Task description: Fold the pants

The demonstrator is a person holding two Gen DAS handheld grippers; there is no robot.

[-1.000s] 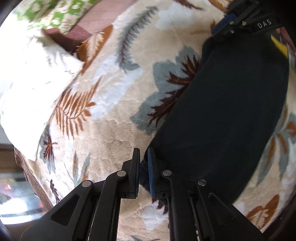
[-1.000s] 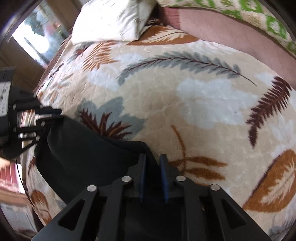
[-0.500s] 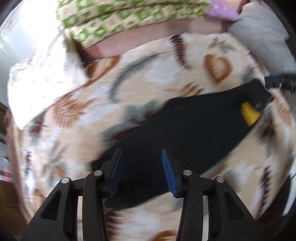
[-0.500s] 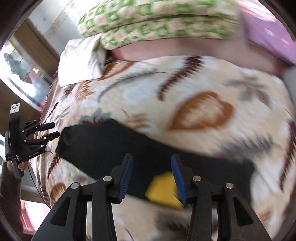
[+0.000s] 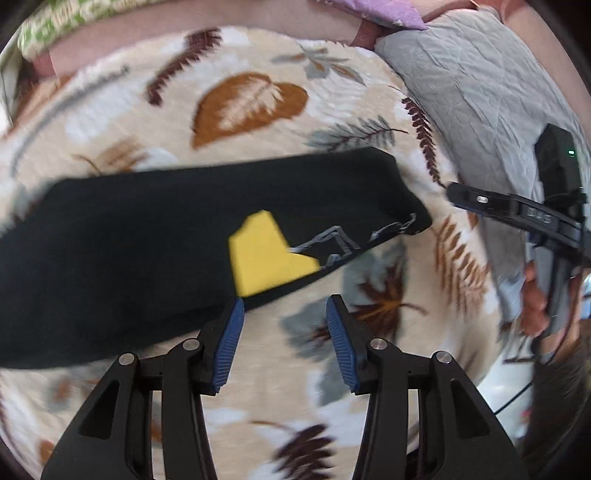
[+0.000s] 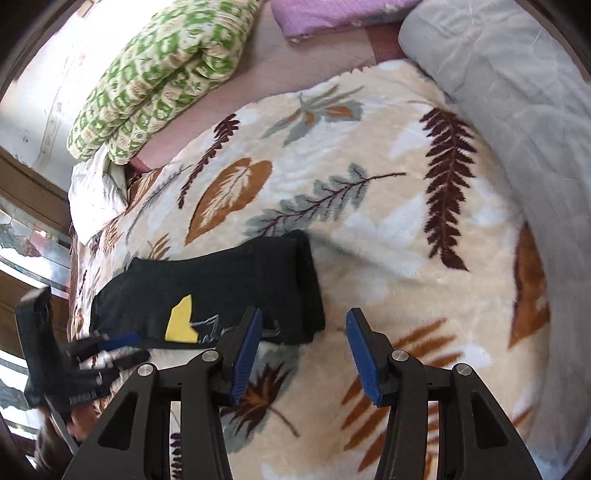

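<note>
The black pants (image 6: 221, 291) lie folded lengthwise on the blanket (image 6: 369, 229) covering the bed. Left tongs (image 5: 284, 343) and right tongs (image 6: 303, 354) have just been opening; both stand apart, gripping nothing. Likely next step: re-grasp one end and fold it across.

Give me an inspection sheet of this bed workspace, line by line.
Surface: leaf-print blanket spread over the bed.
Job's things: black pants lying folded flat, yellow patch facing up.
Clutter: green patterned quilt, purple cloth, grey quilt, white pillow.
Grippers: left claw and right claw open, jaws just opened, nothing between them.
Cables: thin dark cable by the person's hand.
Surroundings: window at the left edge.
</note>
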